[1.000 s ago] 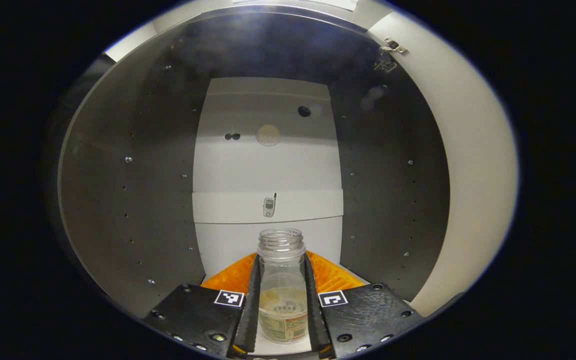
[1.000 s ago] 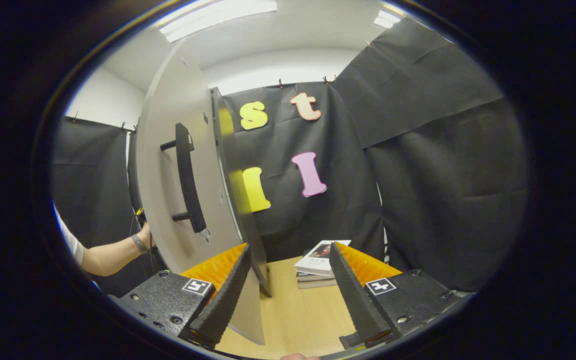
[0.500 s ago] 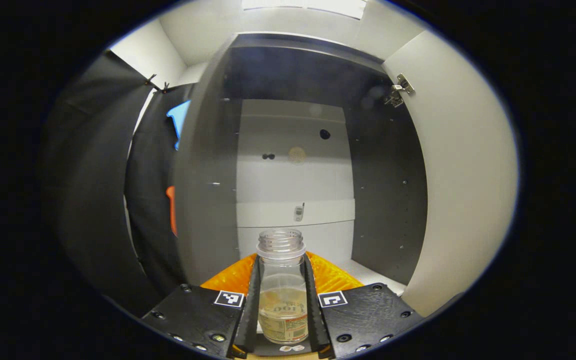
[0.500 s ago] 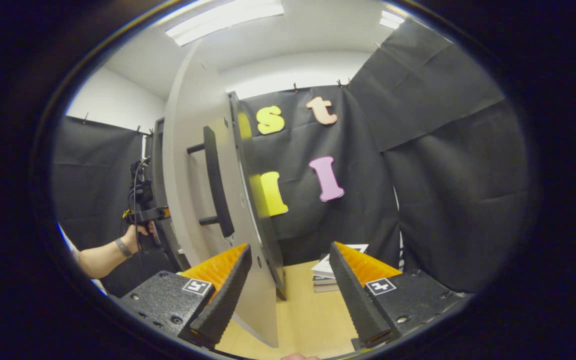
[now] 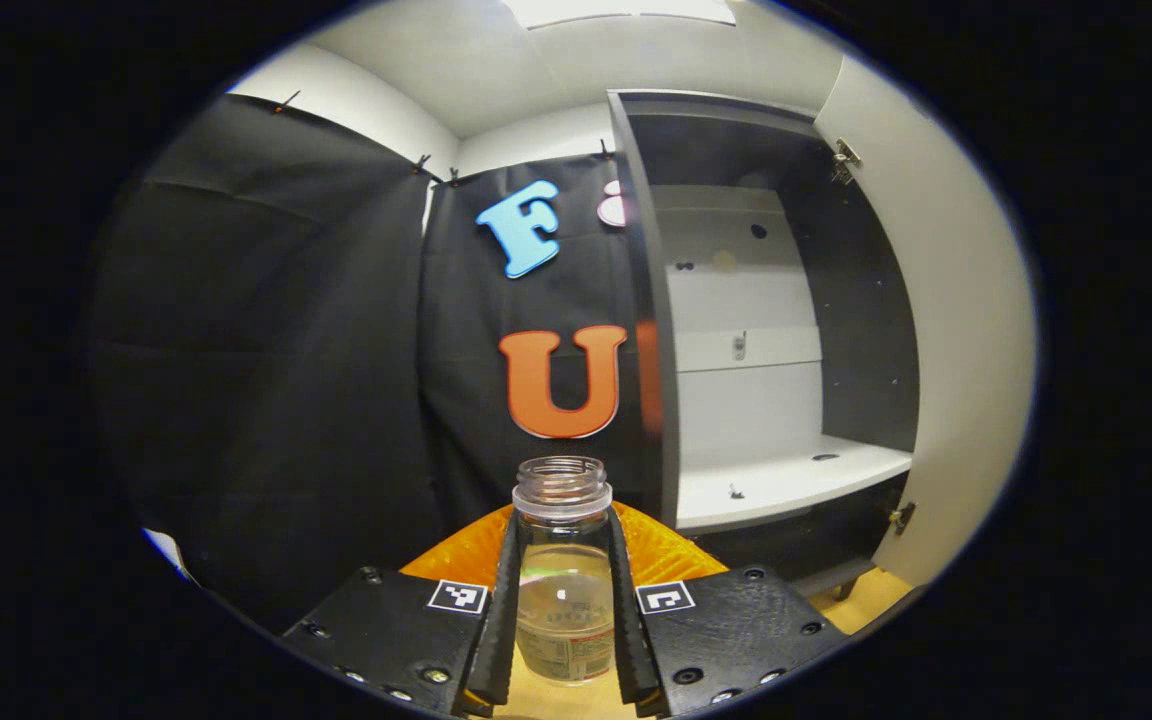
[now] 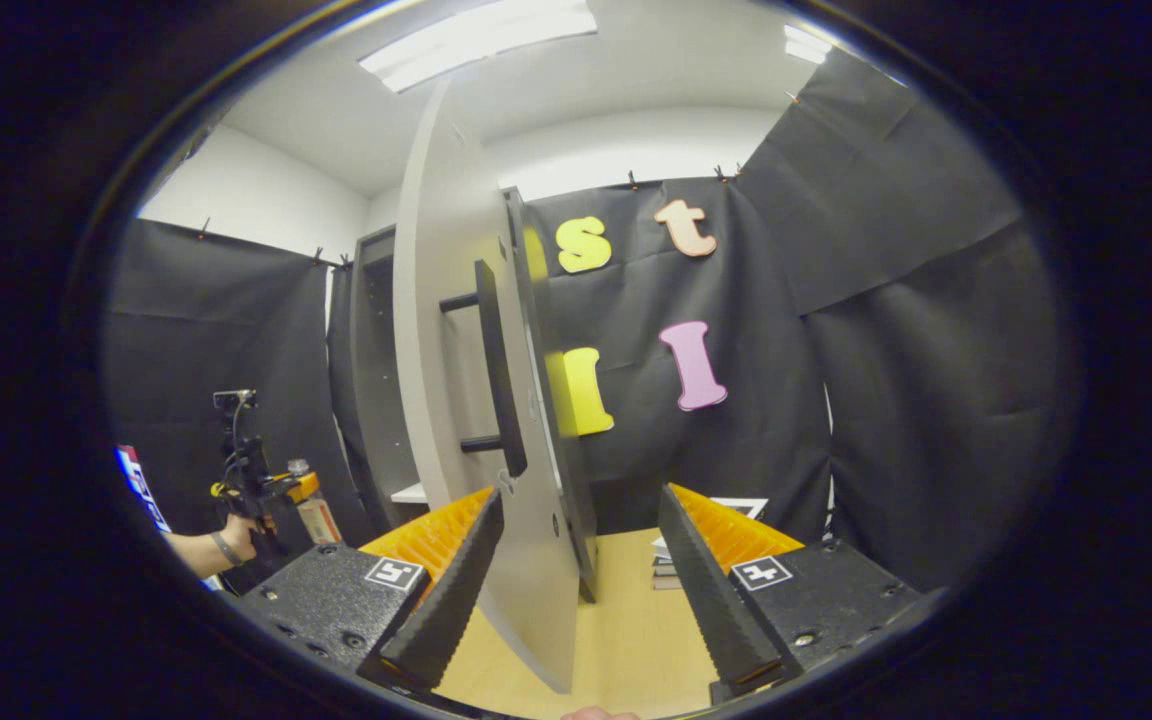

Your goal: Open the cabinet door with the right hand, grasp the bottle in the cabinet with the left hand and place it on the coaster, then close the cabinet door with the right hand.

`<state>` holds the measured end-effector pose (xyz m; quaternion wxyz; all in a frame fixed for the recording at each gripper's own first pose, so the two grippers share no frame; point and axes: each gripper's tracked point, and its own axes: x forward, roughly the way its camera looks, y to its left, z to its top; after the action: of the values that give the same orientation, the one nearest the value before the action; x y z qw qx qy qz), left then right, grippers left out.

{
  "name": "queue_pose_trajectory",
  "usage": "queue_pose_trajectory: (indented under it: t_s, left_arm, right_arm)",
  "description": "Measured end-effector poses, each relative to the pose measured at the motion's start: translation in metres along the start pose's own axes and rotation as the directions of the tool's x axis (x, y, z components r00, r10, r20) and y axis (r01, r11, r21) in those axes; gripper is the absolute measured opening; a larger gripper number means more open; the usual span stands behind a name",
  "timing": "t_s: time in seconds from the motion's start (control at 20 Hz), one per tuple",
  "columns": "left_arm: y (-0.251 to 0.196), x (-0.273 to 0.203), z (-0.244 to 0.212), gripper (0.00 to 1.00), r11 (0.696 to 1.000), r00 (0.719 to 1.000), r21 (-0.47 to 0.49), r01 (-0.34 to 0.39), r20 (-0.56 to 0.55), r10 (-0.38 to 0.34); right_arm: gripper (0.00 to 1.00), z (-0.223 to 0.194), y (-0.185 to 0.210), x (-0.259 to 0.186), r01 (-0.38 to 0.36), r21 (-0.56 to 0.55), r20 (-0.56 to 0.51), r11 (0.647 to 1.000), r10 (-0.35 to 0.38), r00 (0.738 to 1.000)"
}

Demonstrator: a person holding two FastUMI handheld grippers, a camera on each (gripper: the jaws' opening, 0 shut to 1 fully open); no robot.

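A clear, capless bottle with a label near its base stands upright between the fingers of my left gripper, which is shut on it. It is held outside the cabinet, to the left of the opening, low over the wooden table. The cabinet door stands open at the right. In the right gripper view my right gripper is open and holds nothing, just in front of the door, seen nearly edge-on with its dark bar handle. Far left, a hand holds the left gripper with the bottle.
Inside the cabinet a white shelf lies bare, with dark side walls. A stack of books sits on the wooden table behind my right finger. Black cloth walls close in the booth on all sides.
My left gripper has drawn the bottle out of the cabinet and swung left, away from the opening. In the right gripper view the door has shifted right and looks more edge-on.
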<state>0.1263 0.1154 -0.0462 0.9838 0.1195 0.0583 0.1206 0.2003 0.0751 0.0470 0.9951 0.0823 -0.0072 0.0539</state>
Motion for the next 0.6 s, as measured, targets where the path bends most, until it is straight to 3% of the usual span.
queue_pose_trajectory:
  t_s: [0.25, 0.6]
  left_arm:
    - [0.043, -0.054, -0.061, 0.39, 0.983, 0.983, 0.012, -0.183, 0.035, 0.182]
    - [0.038, -0.085, -0.16, 0.39, 0.971, 0.969, -0.004, -0.238, -0.067, 0.237]
  right_arm:
    - [0.96, 0.007, -0.001, -0.001, 0.024, -0.022, -0.013, 0.999, -0.024, 1.0]
    - [0.96, 0.027, -0.014, -0.015, 0.144, -0.058, 0.027, 0.988, -0.143, 0.989]
